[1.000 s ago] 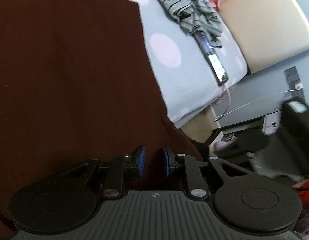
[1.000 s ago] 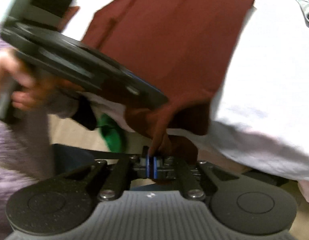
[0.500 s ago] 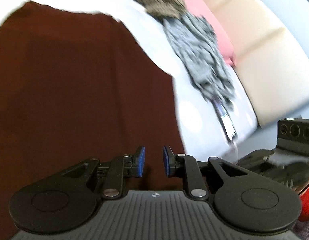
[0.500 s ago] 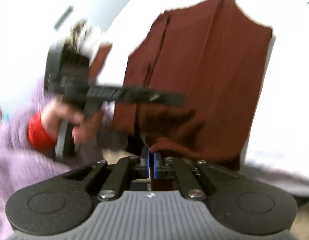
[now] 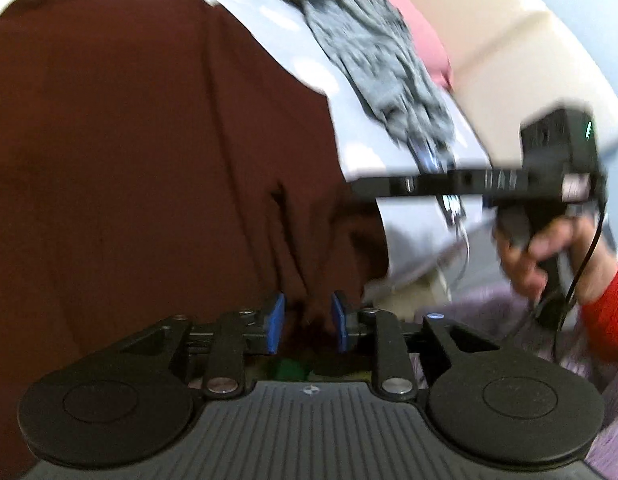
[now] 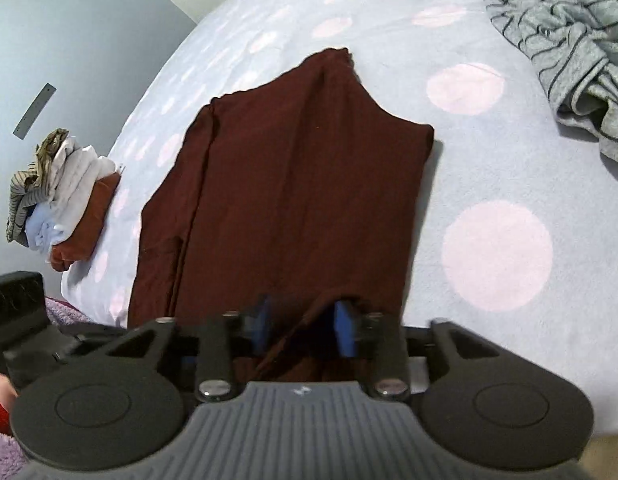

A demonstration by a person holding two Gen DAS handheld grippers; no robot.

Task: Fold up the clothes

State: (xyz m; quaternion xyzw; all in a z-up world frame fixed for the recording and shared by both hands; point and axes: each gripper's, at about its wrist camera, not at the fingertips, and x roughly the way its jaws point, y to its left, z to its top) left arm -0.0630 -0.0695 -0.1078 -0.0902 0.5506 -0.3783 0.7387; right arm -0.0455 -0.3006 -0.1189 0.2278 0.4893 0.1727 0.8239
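The right claw (image 6: 303, 330), pinched tight on the near edge of the maroon garment (image 6: 293, 184) a second ago, has just been opening; the cloth's edge now lies loose between its pads. The left claw (image 5: 307, 322) has opened slightly too. The garment, bunched before, now lies flat on the bed (image 6: 489, 160).

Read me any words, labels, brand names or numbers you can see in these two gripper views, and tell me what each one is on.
No legible text anywhere.
Small pale emblem on the left gripper grey ribbed housing: too small to read.
Similar emblem on the right gripper housing: unreadable.
Pale markings on the black bar in the left view: blurred.
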